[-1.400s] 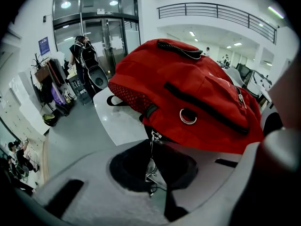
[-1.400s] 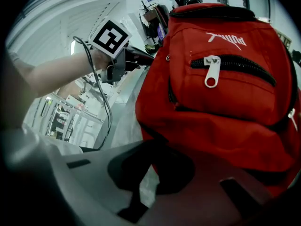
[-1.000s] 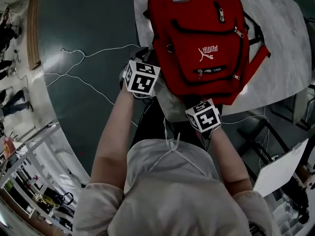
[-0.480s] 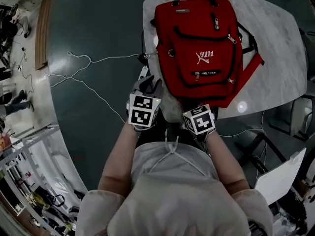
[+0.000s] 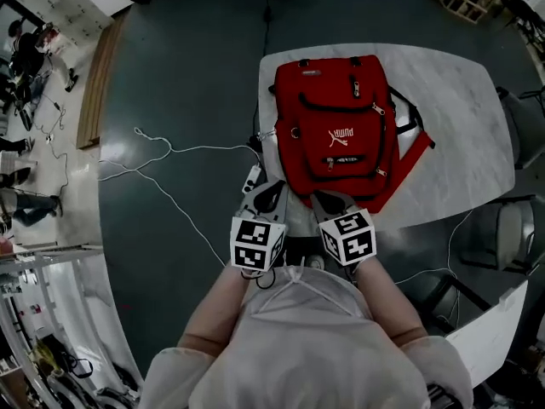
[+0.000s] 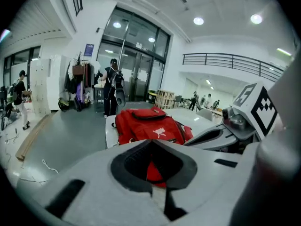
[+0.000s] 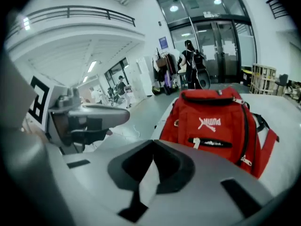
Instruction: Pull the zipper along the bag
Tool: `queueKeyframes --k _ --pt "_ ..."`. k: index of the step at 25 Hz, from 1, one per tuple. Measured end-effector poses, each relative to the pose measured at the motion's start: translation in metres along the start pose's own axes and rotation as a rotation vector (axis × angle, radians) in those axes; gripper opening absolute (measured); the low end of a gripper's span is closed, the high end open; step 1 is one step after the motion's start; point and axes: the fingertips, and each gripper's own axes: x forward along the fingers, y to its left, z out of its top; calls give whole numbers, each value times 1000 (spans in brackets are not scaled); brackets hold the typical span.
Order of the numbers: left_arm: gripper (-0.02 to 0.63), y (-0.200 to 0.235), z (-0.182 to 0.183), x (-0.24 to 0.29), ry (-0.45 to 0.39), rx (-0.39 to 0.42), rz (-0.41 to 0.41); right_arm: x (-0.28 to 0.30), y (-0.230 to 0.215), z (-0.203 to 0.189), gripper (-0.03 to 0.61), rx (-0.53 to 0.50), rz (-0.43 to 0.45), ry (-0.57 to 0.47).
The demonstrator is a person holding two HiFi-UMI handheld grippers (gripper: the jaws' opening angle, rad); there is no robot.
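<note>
Two hand-held tongs are held side by side close to a person's chest, the left gripper (image 5: 266, 194) and the right gripper (image 5: 329, 201) each with its jaws brought fully together and nothing caught between them; each carries its marker cube at the rear. Just ahead of both tips, and clear of them, lies a red backpack (image 5: 336, 130), flat on its back on a pale table (image 5: 460, 118), its bottom edge toward the tongs and its top handle at the far end. From the right gripper view the bag sits ahead and slightly to the right, a metal zipper pull (image 7: 245, 161) hanging at the near corner of its front pocket. A red shoulder strap (image 5: 415, 156) trails out to the right of the right gripper. Off to the left of the left gripper, a white cable (image 5: 170, 153) loops across the dark floor. Far beyond the bag, a person (image 6: 111, 86) stands before tall glass doors.
</note>
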Motion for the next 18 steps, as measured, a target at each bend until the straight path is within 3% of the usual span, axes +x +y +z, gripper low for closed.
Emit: queueKeyframes --k 6,13,18 --pt "20 -21 67 -26 -151 74 50 -50 0 68 26 -77 -41 -228" --pt "20 -32 128 -63 -393 87 88 -102 11 119 26 -165 -91 -457" --pt "20 -33 139 -75 -424 81 107 -117 17 130 26 -188 -89 -506"
